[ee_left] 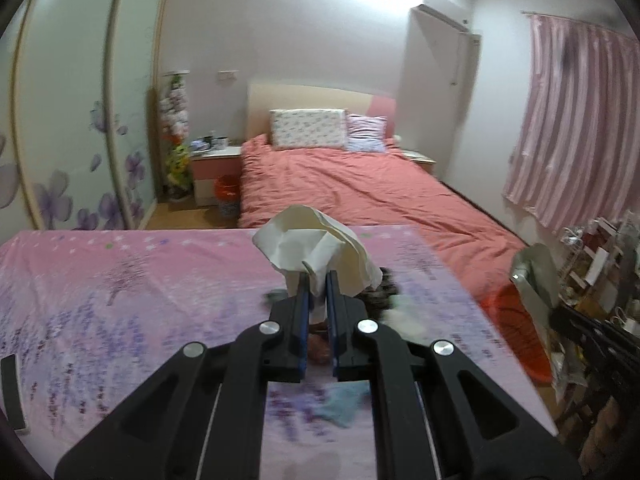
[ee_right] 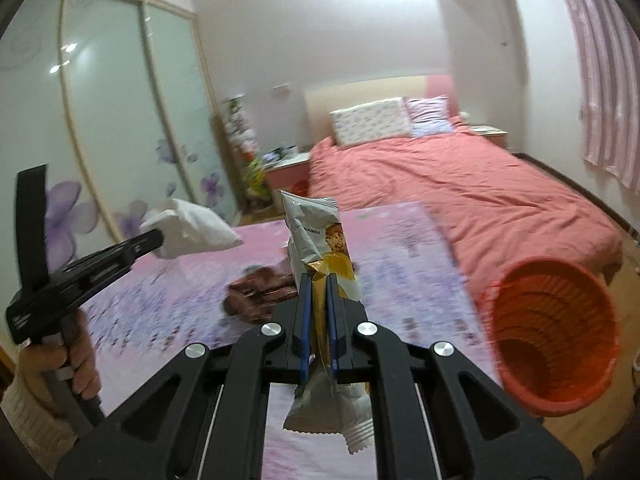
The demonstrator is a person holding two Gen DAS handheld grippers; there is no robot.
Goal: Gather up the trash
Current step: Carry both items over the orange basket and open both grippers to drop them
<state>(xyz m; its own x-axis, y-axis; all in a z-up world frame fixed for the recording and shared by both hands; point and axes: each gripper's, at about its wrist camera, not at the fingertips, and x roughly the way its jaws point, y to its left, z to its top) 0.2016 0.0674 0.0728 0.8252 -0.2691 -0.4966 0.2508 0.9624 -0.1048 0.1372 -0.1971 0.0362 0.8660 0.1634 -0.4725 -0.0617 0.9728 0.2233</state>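
Left claw (ee_left: 317, 280) pinches crumpled white tissue (ee_left: 316, 246); right claw (ee_right: 317, 280) clamps a glossy wrapper (ee_right: 320, 240).

The left gripper (ee_left: 316, 280) is held closed, its blue-lined fingers (ee_left: 305, 300) pinched on a crumpled white tissue (ee_left: 316, 246), raised and tilted slightly downward. It is gripped at the handle by the left hand (ee_right: 78, 360), a pale knitted sleeve (ee_right: 28, 416) covering the wrist. The right gripper (ee_right: 316, 284) is likewise clamped, a snack wrapper (ee_right: 320, 248) being pressed upright between its fingers (ee_right: 306, 304), pointed gently downward.
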